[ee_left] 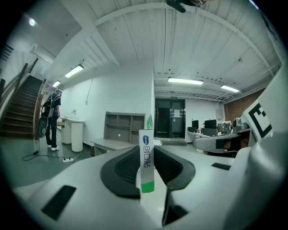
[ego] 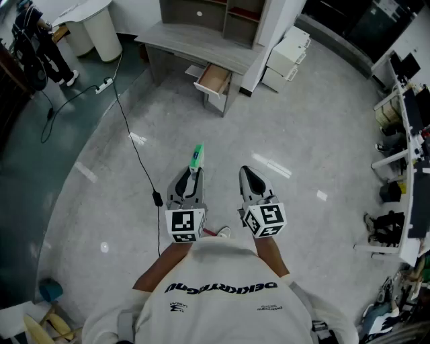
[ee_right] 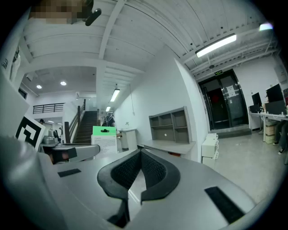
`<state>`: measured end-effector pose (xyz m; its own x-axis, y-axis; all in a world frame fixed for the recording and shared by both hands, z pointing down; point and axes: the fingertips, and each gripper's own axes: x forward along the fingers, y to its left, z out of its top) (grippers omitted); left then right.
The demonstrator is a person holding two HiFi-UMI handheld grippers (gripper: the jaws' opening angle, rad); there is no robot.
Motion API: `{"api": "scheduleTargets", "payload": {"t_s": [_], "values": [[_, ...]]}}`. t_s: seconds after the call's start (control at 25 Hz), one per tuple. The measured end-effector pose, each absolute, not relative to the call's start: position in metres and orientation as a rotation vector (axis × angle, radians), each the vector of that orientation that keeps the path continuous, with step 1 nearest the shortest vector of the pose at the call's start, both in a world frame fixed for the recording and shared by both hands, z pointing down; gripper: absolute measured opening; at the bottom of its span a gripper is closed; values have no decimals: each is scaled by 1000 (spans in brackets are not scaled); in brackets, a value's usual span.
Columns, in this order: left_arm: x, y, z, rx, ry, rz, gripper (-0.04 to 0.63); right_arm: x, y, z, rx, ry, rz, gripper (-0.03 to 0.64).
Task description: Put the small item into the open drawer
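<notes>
My left gripper (ego: 195, 172) is shut on the small item (ego: 196, 156), a flat white packet with a green end. In the left gripper view the item (ee_left: 146, 161) stands upright between the pads of the left gripper (ee_left: 146, 152). Beside it, my right gripper (ego: 248, 174) is shut with nothing in it; the right gripper view shows its tips touching (ee_right: 140, 155) and the item (ee_right: 104, 139) off to the left. Both grippers hang over the floor, well short of the open drawer (ego: 213, 78), which is pulled out of the grey desk (ego: 195, 40).
A grey shelf unit (ego: 222, 13) stands on the desk and a white cabinet (ego: 287, 57) to its right. A power strip (ego: 104, 85) and a black cable (ego: 138, 158) lie on the floor at left. A person (ego: 40, 40) stands far left near a white round counter (ego: 101, 30).
</notes>
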<state>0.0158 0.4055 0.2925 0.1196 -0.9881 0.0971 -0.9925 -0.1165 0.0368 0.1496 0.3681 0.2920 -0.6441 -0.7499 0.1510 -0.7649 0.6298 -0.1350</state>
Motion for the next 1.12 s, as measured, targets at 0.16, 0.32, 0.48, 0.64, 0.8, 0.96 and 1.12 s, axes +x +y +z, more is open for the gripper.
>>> {"api": "scheduleTargets", "payload": {"t_s": [0.16,0.32,0.48,0.64,0.8,0.96,1.12], "values": [[20,402,295,2279,-2026,80,101,152,364,295,1283,-2760,288,29],[31,401,302,2274,-2011,90,101,161,364,300,1284,-2766,297,29],[47,396,307,2278,-2001,93,101,172,357,306,1269,-2777,299,29],[61,395,309,2294,-2019,107,101,184,353,311,1266,-2793,307,29],[65,393,317,2269,-2030,111,101,190,349,321,1256,-2783,324,29],[66,384,330,2262,-2003,135,101,183,340,331,1235,-2772,354,29],[63,356,346,2256,-1964,145,101,173,316,338,1223,-2753,355,29]]}}
